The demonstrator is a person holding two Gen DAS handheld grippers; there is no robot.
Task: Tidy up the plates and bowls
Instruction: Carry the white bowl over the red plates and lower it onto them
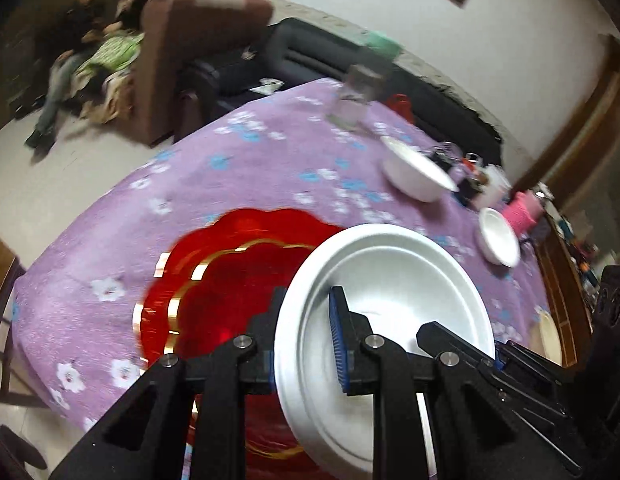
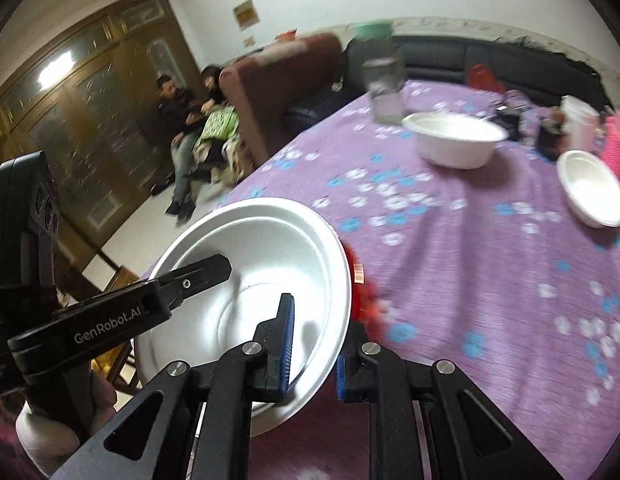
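A white plate (image 1: 393, 292) is held above a red scalloped plate (image 1: 230, 276) with gold trim on the purple flowered tablecloth (image 1: 246, 172). My left gripper (image 1: 306, 336) is shut on the white plate's left rim. My right gripper (image 2: 315, 340) is shut on the same plate's (image 2: 262, 264) right rim, and its finger shows in the left wrist view (image 1: 457, 344). The left gripper's finger (image 2: 198, 272) reaches over the plate in the right wrist view. Two white bowls stand farther back, a large one (image 2: 455, 140) and a smaller one (image 2: 591, 190).
A clear glass jar (image 2: 383, 88) with a green lid stands at the table's far edge. Small dark items and a pink object (image 2: 617, 148) lie at the far right. Sofas (image 2: 286, 92) and two seated people (image 2: 186, 120) are beyond the table.
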